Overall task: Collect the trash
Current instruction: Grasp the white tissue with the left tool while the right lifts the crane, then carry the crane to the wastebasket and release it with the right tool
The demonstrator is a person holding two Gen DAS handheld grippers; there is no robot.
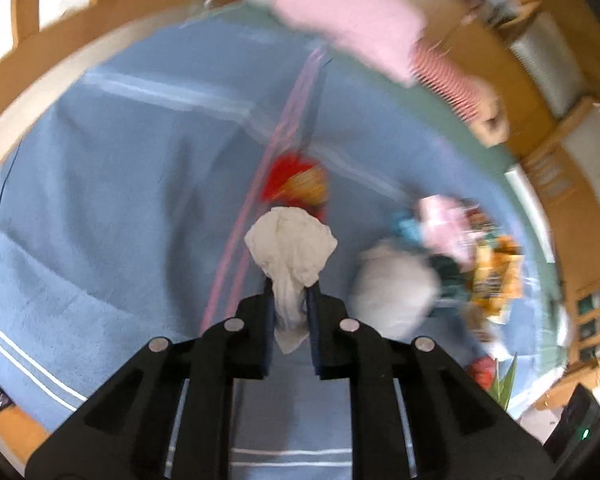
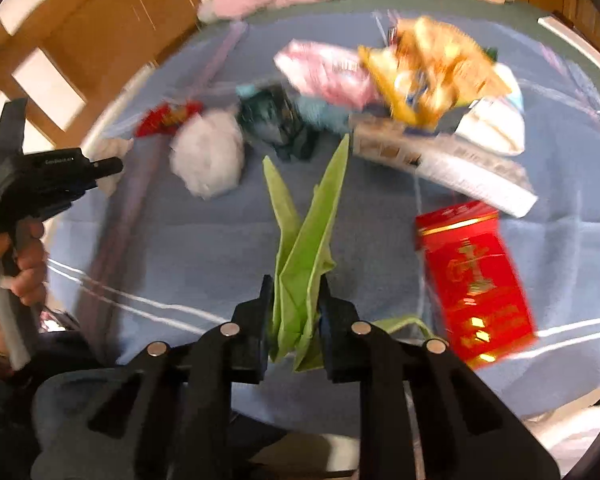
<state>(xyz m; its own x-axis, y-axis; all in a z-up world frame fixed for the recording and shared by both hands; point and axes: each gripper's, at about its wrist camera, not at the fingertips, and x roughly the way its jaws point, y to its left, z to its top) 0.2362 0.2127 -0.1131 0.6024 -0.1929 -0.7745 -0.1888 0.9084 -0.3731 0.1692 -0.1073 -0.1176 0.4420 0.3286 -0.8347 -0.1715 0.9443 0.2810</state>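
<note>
Left gripper (image 1: 290, 292) clamps a crumpled white tissue (image 1: 290, 246); right gripper (image 2: 294, 300) pinches a green folded paper (image 2: 304, 248). Most wrappers (image 2: 420, 72) (blurred) seemingly remain on the blue blanket (image 2: 204, 240).

Two grippers (image 1: 290, 300) (image 2: 296, 300); one green paper crane (image 2: 304, 248); one red packet (image 2: 474, 284); two white tissue wads (image 1: 290, 248) (image 2: 208, 160)

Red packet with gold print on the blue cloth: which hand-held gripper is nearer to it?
Right. The right hand-held gripper, shut on green folded paper, has the red packet just off to its right. The left hand-held gripper, holding a white tissue, is across the cloth.
</note>
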